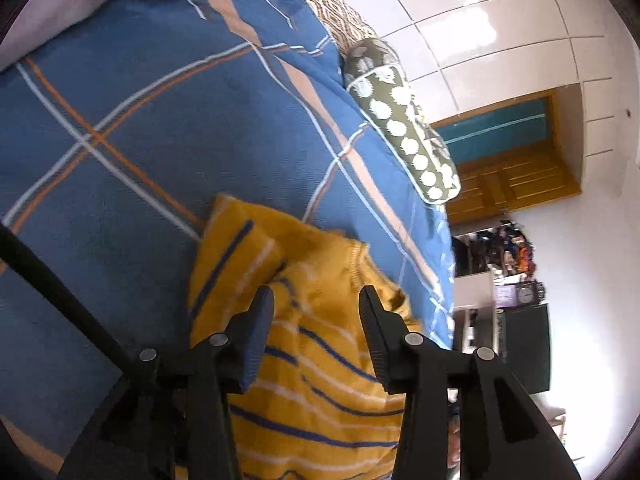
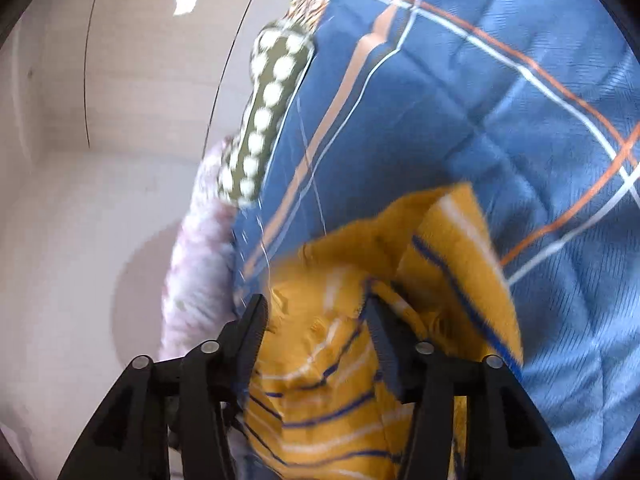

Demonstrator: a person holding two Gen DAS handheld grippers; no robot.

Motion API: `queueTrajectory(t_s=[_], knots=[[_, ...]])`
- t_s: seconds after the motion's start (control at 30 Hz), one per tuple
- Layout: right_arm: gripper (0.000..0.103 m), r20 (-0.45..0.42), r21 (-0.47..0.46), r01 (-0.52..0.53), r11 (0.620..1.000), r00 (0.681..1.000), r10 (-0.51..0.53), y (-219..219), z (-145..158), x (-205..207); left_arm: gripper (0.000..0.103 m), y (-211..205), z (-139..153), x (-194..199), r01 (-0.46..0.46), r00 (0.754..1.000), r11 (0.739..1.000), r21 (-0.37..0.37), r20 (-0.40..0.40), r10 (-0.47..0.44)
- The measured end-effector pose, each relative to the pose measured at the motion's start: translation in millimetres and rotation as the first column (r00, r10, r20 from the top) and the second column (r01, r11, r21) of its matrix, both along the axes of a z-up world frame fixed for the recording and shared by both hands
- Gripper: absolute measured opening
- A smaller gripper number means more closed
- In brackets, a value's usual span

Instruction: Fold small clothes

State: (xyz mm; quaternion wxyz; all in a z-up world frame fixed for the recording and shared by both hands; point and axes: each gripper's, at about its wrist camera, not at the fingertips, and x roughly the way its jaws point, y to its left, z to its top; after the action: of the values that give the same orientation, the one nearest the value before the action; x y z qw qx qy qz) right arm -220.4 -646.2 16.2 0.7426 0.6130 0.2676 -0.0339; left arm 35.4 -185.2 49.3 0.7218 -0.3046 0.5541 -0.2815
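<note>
Mustard-yellow knitted sweater with blue and white stripes (image 1: pixel 320 360) lying on bed, on blue quilted cover with orange and white plaid lines (image 1: pixel 140 120). Sleeve doubled over body, visible as a flap at upper left of garment in left wrist view; likely a fold already made, judging by layered edges.

Left tool (image 1: pixel 316 300) above striped body, jaws apart, nothing pressed between pads. Right tool (image 2: pixel 316 308) likewise parted over rumpled knit (image 2: pixel 320 380) near what may be the neckline; pads clear of cloth on both sides, though fabric sits in the gap below. Both angled downward at garment, apparently a release or a re-grip, cannot tell which.

Edges: sweater close to bed's side edge in both views; cover drops away just beyond. Olive-green bolster with white dots (image 1: pixel 400 120) along that edge, farther up. Pale pink fluffy fabric (image 2: pixel 200 260) hanging beside the bed in right view. Open blue cover wide on the inward side, so room for the next fold lies that way; toward the edge, little margin, risk of knit sliding off.
</note>
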Motion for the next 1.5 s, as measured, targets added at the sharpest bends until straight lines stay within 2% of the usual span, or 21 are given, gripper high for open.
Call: queueTrajectory(t_s=[0.1,0.2,0.23,0.3,0.4,0.47,0.5,0.53,0.57,0.67,0.73,0.83,0.87,0.9,0.97,1.0,1.03,1.1,1.27,1.4,1.5], knots=[[0.061,-0.005,-0.039,0.01,0.999,1.0,-0.01,-4.6,15.7,-11.9,0.042,6.5,12.9,-15.2,0.022,0.999,0.999,0.036,0.042,-0.023],[0.061,-0.072,-0.204,-0.064,0.977,0.996,0.05,4.9,38.8,-27.4,0.043,15.2,31.5,-41.0,0.048,0.992,0.989,0.137,0.113,-0.064],[0.061,-0.121,-0.291,-0.119,0.949,0.989,0.087,16.8,47.5,-37.5,0.046,17.4,36.3,-50.5,0.054,0.988,0.984,0.17,0.131,-0.077],[0.062,-0.184,-0.4,-0.191,0.896,0.975,0.126,36.9,55.4,-56.7,0.056,24.4,43.9,-75.4,0.06,0.982,0.971,0.232,0.163,-0.099],[0.064,-0.263,-0.492,-0.261,0.831,0.954,0.143,66.8,50.3,-87.4,0.057,38.4,49.1,-114.8,0.068,0.972,0.959,0.274,0.198,-0.126],[0.064,-0.291,-0.506,-0.295,0.81,0.943,0.162,80.4,36.5,-102.8,0.057,47.5,46.8,-138.3,0.056,0.972,0.953,0.298,0.202,-0.12],[0.059,-0.296,-0.5,-0.311,0.808,0.938,0.177,84.9,30.9,-105.7,0.057,49.7,44.9,-144.8,0.055,0.973,0.952,0.302,0.198,-0.119],[0.044,-0.3,-0.485,-0.338,0.807,0.931,0.21,90.9,23.8,-106.8,0.057,52.2,43.1,-152.1,0.059,0.975,0.951,0.303,0.188,-0.12],[0.006,-0.307,-0.474,-0.361,0.803,0.922,0.234,94.5,19.3,-106.5,0.057,54.4,41.1,-159.9,0.066,0.977,0.951,0.301,0.173,-0.122],[0.006,-0.302,-0.478,-0.319,0.818,0.935,0.188,86.1,22.4,-126.9,0.057,68.0,45.7,-185.5,0.057,0.975,0.947,0.315,0.186,-0.121],[0.006,-0.31,-0.469,-0.266,0.842,0.943,0.125,68.0,24.0,-150.3,0.058,75.8,50.8,-202.1,0.042,0.966,0.933,0.357,0.222,-0.129],[0.005,-0.364,-0.44,-0.254,0.861,0.927,0.087,51.3,13.2,-168.1,0.06,86.5,51.6,-220.0,0.017,0.959,0.915,0.404,0.252,-0.129],[0.006,-0.425,-0.476,-0.259,0.84,0.904,0.038,49.9,12.8,-172.0,0.06,89.2,50.0,-224.8,0.013,0.959,0.911,0.412,0.253,-0.128],[0.008,-0.434,-0.501,-0.253,0.828,0.901,0.012,49.3,16.3,-176.1,0.06,92.0,47.7,-229.9,0.011,0.96,0.909,0.417,0.251,-0.127],[0.008,-0.374,-0.512,-0.193,0.837,0.927,-0.015,48.4,31.6,-187.8,0.06,97.1,43.1,-240.5,-0.007,0.959,0.901,0.433,0.258,-0.117],[0.008,-0.342,-0.537,-0.168,0.827,0.939,-0.032,51.5,43.6,-192.2,0.06,98.8,41.4,-244.8,-0.017,0.958,0.897,0.441,0.264,-0.112],[0.008,-0.313,-0.582,-0.161,0.797,0.949,-0.037,58.8,59.0,-192.0,0.06,99.0,39.9,-249.2,-0.026,0.956,0.892,0.45,0.271,-0.109],[0.008,-0.296,-0.645,-0.199,0.738,0.955,-0.001,77.3,81.2,-178.5,0.061,97.5,36.0,-259.9,-0.034,0.952,0.886,0.463,0.284,-0.112],[0.008,-0.321,-0.67,-0.321,0.669,0.938,0.129,117.1,88.6,-106.5,0.061,84.2,26.2,-280.8,0.012,0.943,0.871,0.49,0.283,-0.173],[0.008,-0.375,-0.63,-0.366,0.685,0.916,0.144,117.7,62.9,-33.5,0.061,80.7,22.0,-287.6,0.027,0.934,0.851,0.525,0.29,-0.208],[0.008,-0.477,-0.615,-0.375,0.694,0.878,0.052,92.1,33.0,11.7,0.061,86.0,20.8,-286.9,0.007,0.931,0.832,0.554,0.301,-0.208]])
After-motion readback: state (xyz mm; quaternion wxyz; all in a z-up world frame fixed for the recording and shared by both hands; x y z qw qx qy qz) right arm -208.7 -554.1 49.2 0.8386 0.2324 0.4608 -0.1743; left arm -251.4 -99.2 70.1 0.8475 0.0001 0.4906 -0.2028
